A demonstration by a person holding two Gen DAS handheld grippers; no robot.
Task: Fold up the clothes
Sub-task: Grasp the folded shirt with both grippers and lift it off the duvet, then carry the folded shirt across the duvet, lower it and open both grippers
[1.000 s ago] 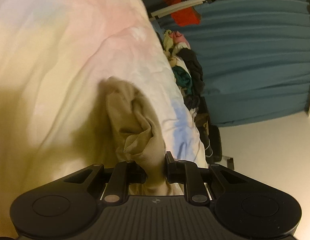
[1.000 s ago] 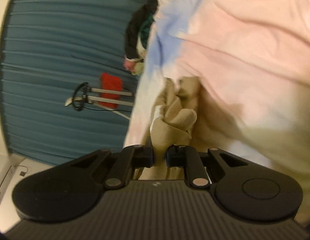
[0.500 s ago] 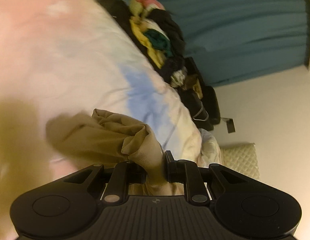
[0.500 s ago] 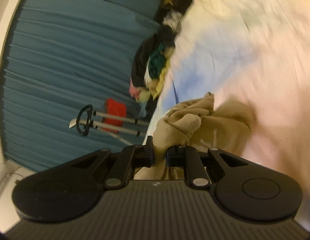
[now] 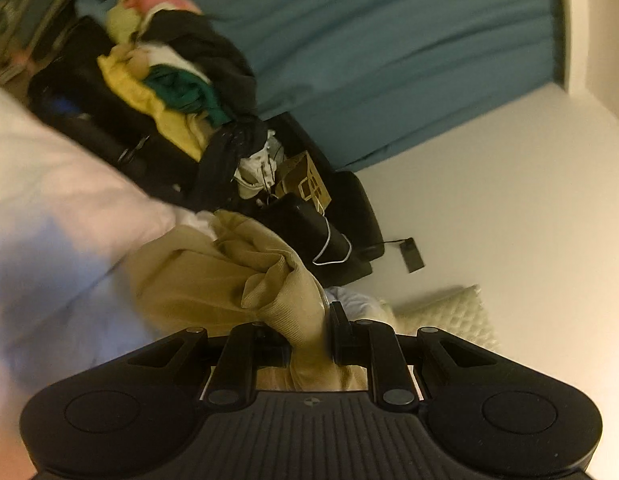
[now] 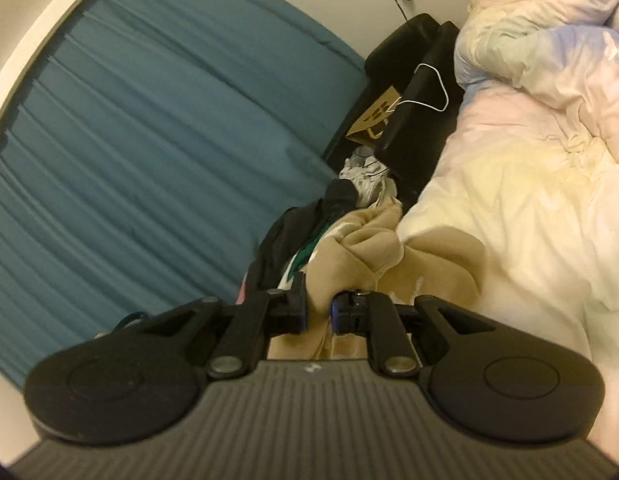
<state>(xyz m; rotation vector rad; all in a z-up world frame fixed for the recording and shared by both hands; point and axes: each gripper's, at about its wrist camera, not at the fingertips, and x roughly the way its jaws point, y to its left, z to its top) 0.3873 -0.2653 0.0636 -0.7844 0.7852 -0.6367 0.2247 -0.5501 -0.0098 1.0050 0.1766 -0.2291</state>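
Swinging both tools up over the last second, I've raised the tan garment (image 5: 229, 276) above the pastel duvet (image 6: 509, 208). My left gripper (image 5: 309, 336) and right gripper (image 6: 318, 308) each pinch 1 bunched edge; I judge it ready to spread.

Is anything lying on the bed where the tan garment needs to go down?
Nothing visible: both the left gripper and right gripper grip the tan garment, and the duvet beside it looks bare.
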